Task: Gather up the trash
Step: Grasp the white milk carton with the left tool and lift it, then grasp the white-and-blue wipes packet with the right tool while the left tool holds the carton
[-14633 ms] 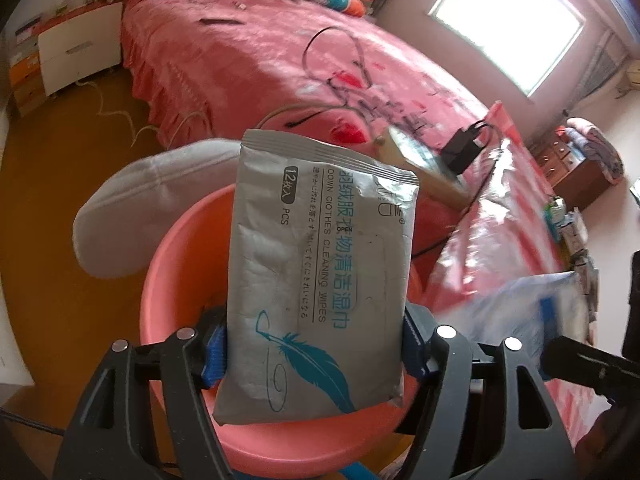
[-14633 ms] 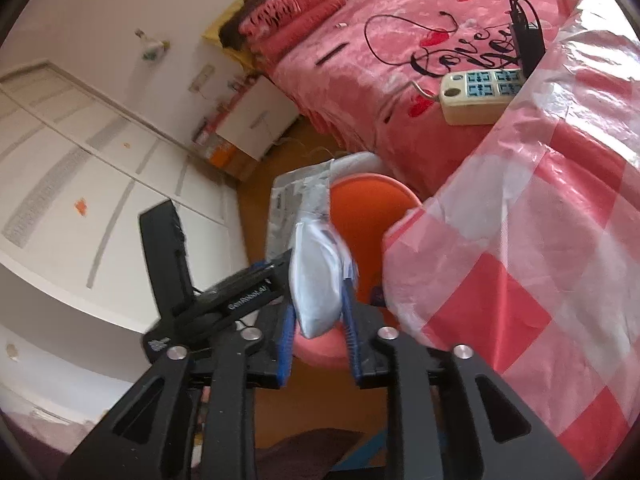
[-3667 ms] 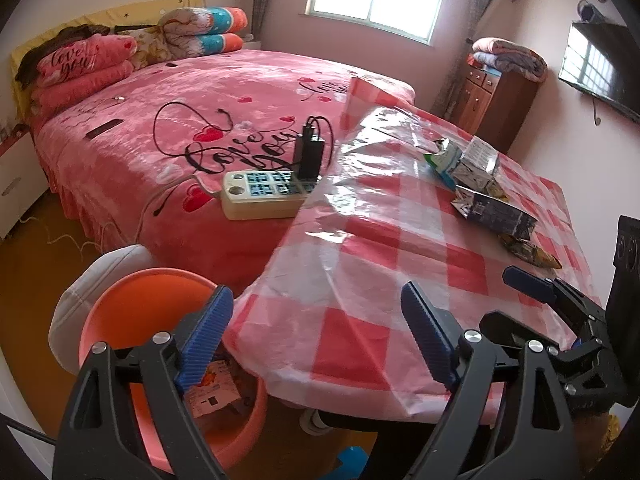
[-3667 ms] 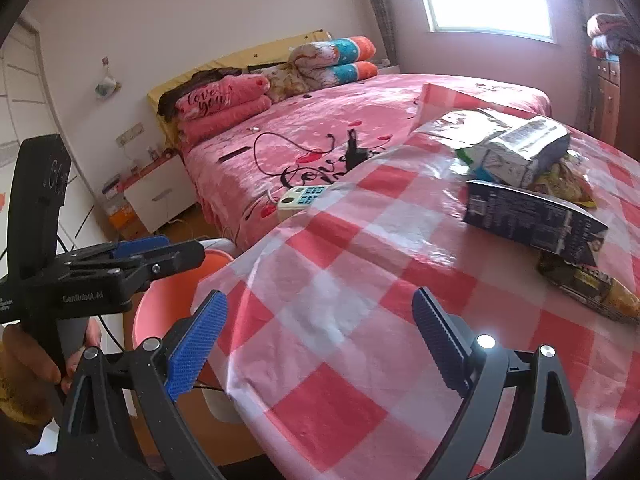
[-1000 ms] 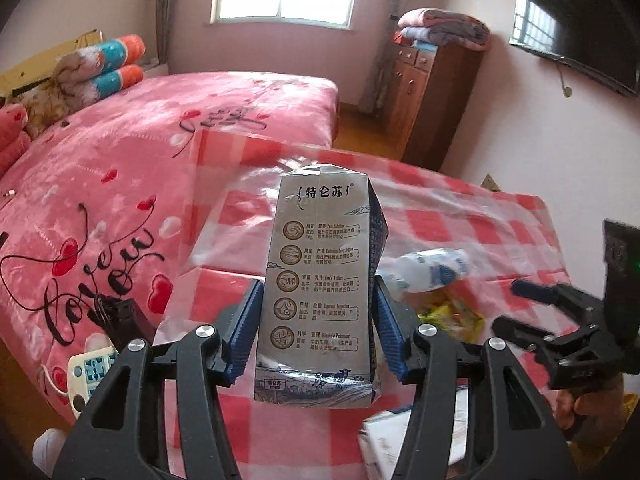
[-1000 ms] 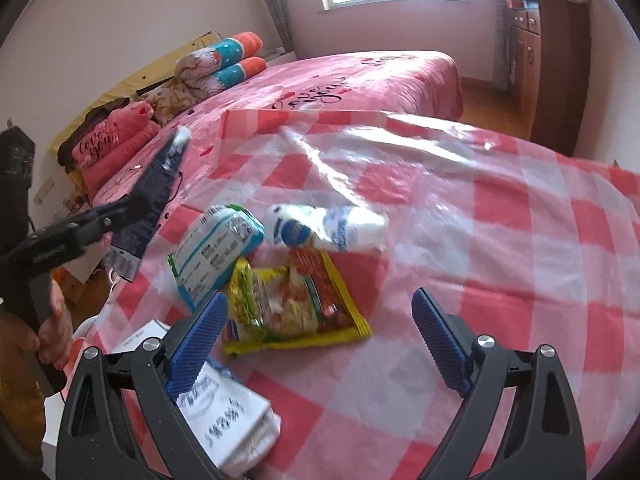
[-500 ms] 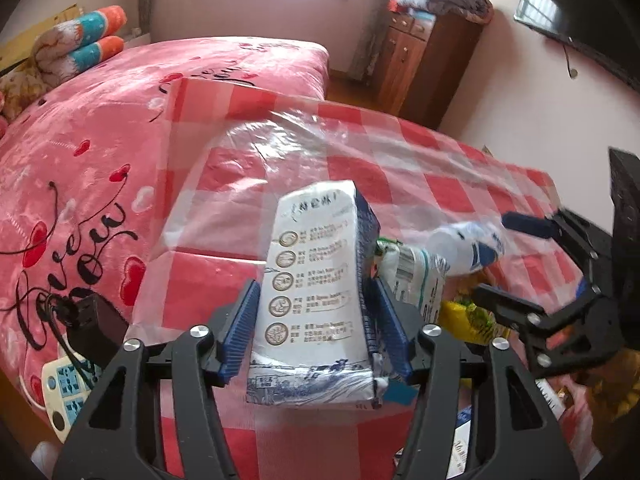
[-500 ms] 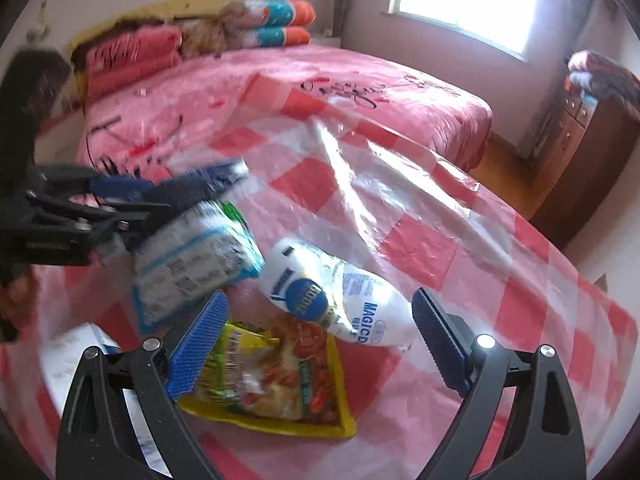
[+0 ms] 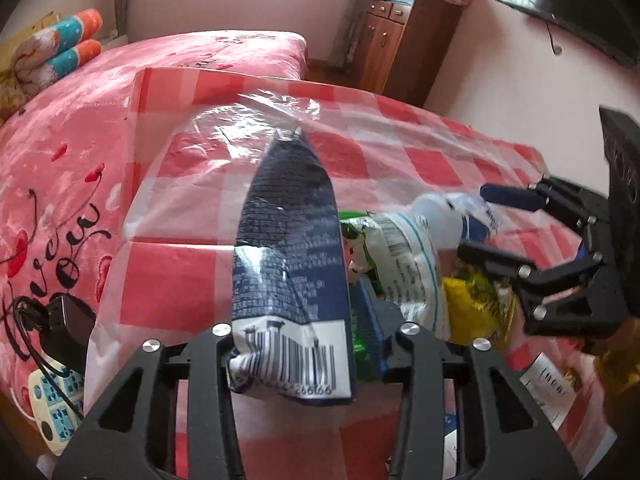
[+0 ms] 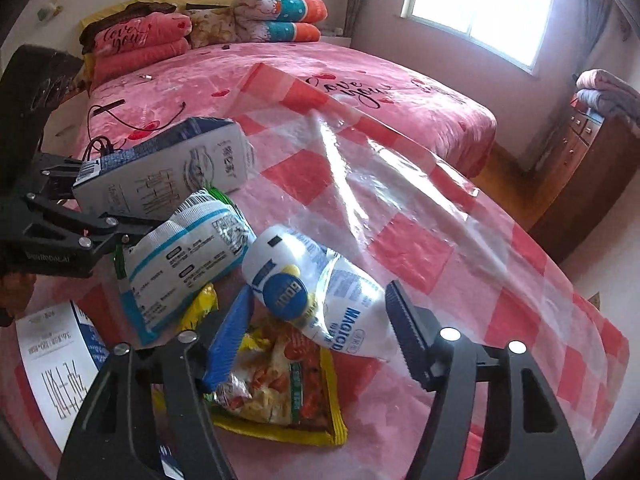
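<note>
My left gripper (image 9: 304,320) is shut on a milk carton (image 9: 288,264), squeezing its lower end; the dark blue side and barcode face the camera. The right wrist view shows that carton (image 10: 168,172) tilted over the table's left side in the left gripper (image 10: 92,196). My right gripper (image 10: 320,328) straddles a white pouch (image 10: 328,292) with a blue round label that lies on the checked cloth. Its jaws are closing with the pouch between them, and the pads stand just off its sides. From the left wrist view, the right gripper (image 9: 492,224) reaches around that pouch (image 9: 444,212).
A white-and-blue packet (image 10: 188,248), a yellow snack bag (image 10: 276,392) and a white printed box (image 10: 52,360) lie close around the pouch. The table (image 10: 420,248) has a red checked cloth under clear plastic. A pink bed (image 10: 280,80), a power strip (image 9: 52,404) and a wooden cabinet (image 9: 400,40) surround it.
The left gripper squeezed the carton flatter and sank, and the carton's dark side now faces the camera. The right gripper's jaws narrowed around the white pouch.
</note>
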A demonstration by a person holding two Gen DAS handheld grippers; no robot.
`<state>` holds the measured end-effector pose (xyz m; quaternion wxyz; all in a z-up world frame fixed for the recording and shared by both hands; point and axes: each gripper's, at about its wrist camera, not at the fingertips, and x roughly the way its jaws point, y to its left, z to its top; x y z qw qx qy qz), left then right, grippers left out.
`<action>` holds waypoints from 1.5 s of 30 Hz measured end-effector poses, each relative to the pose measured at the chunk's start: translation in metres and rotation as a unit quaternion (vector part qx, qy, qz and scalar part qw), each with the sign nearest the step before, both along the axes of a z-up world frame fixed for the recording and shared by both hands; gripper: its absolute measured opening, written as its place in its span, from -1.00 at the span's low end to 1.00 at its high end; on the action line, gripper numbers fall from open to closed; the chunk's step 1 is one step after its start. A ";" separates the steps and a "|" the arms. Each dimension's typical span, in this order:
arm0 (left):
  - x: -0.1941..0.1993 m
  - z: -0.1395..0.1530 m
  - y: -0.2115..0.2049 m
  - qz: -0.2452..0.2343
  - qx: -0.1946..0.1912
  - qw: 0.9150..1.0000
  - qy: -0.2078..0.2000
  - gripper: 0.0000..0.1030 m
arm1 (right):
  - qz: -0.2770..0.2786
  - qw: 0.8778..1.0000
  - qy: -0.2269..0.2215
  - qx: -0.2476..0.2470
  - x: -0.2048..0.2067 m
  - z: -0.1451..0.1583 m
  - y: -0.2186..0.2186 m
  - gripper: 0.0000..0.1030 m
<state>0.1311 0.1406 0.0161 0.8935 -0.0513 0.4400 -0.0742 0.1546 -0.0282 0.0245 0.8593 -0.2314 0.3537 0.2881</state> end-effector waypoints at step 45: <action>-0.119 0.004 -0.061 -0.058 -0.072 0.996 -0.004 -0.27 | -0.083 0.969 0.164 0.162 -0.106 -0.005 -0.050 0.08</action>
